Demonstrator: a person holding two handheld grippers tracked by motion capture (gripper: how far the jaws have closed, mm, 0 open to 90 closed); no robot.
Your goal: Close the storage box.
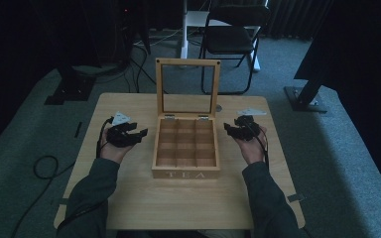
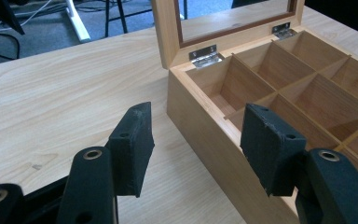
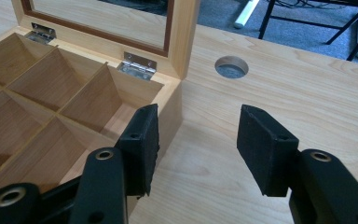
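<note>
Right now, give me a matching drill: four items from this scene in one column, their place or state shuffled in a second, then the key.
Items
1. tea box lid
2. left tongs
3. right tongs
4. compartments

Place or state
A. open, beside the box's right wall
B. raised upright on its hinges
C. empty
D. open, beside the box's left wall

Pairs: 1-B, 2-D, 3-A, 4-C
</note>
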